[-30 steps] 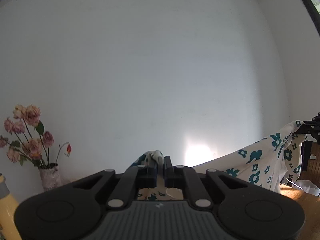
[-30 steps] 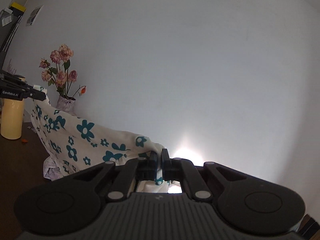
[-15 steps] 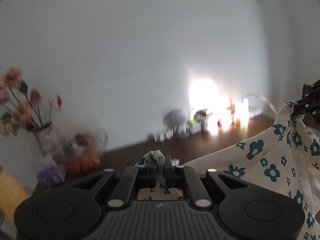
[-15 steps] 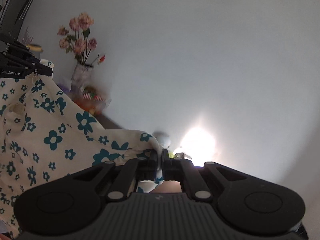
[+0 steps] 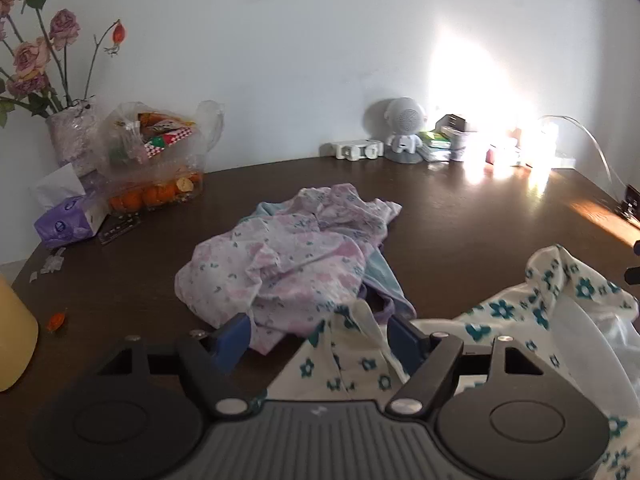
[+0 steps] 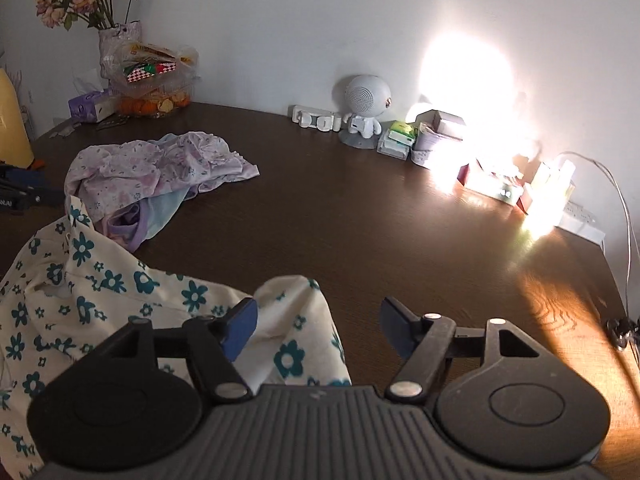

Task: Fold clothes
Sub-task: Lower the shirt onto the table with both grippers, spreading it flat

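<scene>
Both tongs, left (image 5: 320,334) and right (image 6: 316,324), are opening off your cream blue-flowered cotton garment (image 6: 120,300), so let it settle flat on the dark wooden table (image 6: 360,208) before regripping.

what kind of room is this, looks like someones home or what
Most likely a lived-in home, at a dark wooden table against a plain wall. Loose clothes lie heaped on it, with a vase of roses, a bag of oranges and snacks and a tissue box nearby.
</scene>
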Action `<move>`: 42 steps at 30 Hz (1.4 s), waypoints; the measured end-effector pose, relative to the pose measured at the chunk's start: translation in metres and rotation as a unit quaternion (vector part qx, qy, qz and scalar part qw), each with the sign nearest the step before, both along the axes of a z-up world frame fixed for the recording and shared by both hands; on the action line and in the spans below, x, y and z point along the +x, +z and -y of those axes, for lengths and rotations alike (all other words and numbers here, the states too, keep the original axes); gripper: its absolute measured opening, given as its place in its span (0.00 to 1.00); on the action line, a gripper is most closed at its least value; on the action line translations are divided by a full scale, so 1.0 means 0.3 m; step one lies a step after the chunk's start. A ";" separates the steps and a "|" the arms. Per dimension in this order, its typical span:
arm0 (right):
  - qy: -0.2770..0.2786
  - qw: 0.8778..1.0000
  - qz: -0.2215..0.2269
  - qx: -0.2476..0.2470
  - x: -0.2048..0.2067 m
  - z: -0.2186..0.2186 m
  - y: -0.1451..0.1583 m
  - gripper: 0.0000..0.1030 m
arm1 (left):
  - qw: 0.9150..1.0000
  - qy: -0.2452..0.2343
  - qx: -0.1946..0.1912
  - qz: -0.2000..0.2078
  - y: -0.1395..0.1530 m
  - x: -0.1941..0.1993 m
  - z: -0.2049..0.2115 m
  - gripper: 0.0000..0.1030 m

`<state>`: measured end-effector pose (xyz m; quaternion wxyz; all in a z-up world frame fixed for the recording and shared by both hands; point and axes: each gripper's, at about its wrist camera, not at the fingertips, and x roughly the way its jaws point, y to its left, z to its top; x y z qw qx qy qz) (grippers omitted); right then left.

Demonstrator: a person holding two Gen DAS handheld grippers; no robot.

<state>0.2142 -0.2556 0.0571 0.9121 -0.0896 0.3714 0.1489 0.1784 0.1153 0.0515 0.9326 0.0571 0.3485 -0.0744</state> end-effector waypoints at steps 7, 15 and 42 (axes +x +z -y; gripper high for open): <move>-0.041 0.995 -0.065 0.070 -0.246 0.161 -0.133 0.70 | 0.997 -0.046 -0.019 -0.063 -0.136 -0.164 -0.009 0.73; -0.067 0.983 -0.097 0.139 -0.379 0.162 -0.210 0.68 | 0.996 -0.027 -0.032 -0.078 -0.224 -0.213 -0.042 0.62; -0.191 0.981 -0.044 0.009 -0.159 0.458 -0.173 0.17 | 0.998 0.007 -0.016 -0.056 -0.194 -0.219 -0.042 0.56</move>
